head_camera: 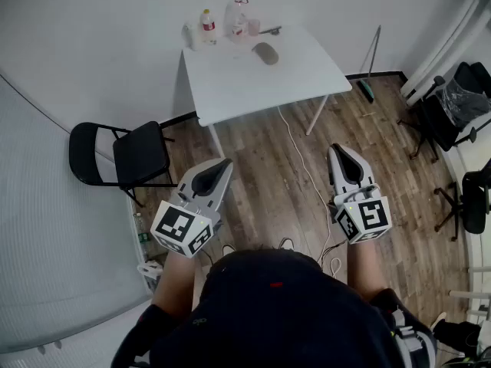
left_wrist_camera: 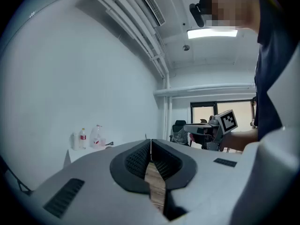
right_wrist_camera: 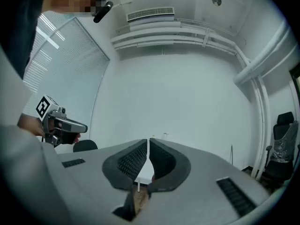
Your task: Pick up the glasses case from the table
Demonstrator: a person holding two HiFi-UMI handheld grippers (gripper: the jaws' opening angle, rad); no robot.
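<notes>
The grey oval glasses case point(head_camera: 265, 53) lies on the white table point(head_camera: 261, 79) across the room, in the head view. My left gripper point(head_camera: 221, 165) and my right gripper point(head_camera: 338, 151) are held level over the wooden floor, well short of the table. Both are shut with nothing between the jaws. In the left gripper view the left gripper's point(left_wrist_camera: 151, 142) tips meet, and the right gripper point(left_wrist_camera: 197, 128) shows at the right. In the right gripper view the right gripper's point(right_wrist_camera: 148, 142) jaws are shut too, with a strip of the table point(right_wrist_camera: 145, 172) behind them.
Bottles point(head_camera: 207, 26) and a cup point(head_camera: 253, 27) stand at the table's far edge. A black folding chair point(head_camera: 123, 156) is at the left. A white cable point(head_camera: 303, 163) runs over the floor. Office chairs point(head_camera: 453, 106) stand at the right, and a broom point(head_camera: 370, 67) leans by the wall.
</notes>
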